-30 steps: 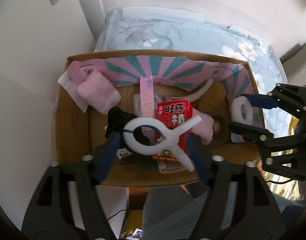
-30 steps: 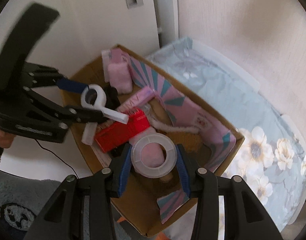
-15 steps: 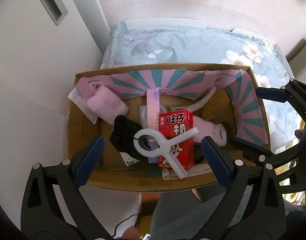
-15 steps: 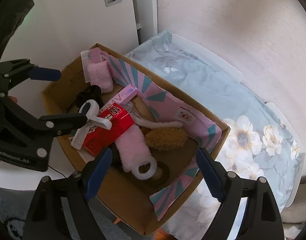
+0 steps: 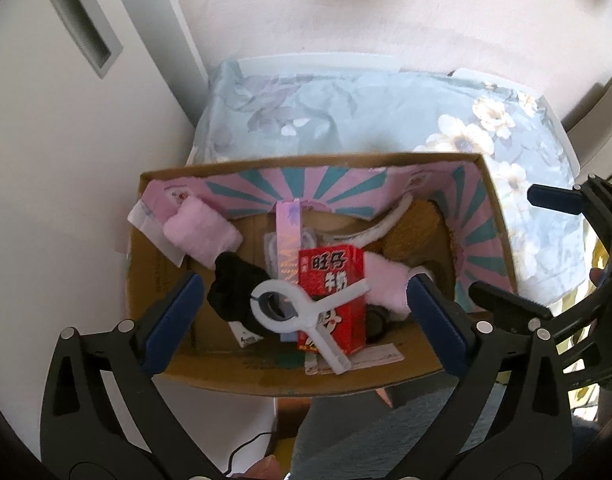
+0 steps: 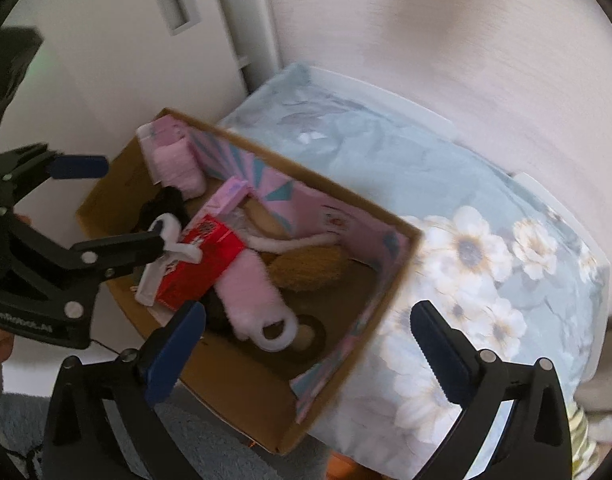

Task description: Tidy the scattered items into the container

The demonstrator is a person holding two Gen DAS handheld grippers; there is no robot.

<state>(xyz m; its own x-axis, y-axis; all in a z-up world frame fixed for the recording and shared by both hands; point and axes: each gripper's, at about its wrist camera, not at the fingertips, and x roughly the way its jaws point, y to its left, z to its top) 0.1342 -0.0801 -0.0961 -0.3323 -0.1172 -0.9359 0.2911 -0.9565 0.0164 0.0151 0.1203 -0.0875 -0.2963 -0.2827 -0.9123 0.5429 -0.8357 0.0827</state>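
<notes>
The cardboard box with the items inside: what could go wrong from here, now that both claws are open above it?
1. The white plastic clip lies loose on top of the red carton; a bump may slide it off.
2. The brown cardboard box seems to overhang the floral blue cover; a push could tip it.
3. The left claw and right claw, jaws opening and empty, stand close together; they might collide.

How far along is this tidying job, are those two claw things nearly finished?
Mostly done, it seems. The cardboard box already holds the white clip, red carton, pink fluffy roll, white tape ring and other bits. Nothing is in hand: the left gripper and right gripper are both opening with nothing gripped. No loose items show on the floral bedding, so little appears left.
</notes>
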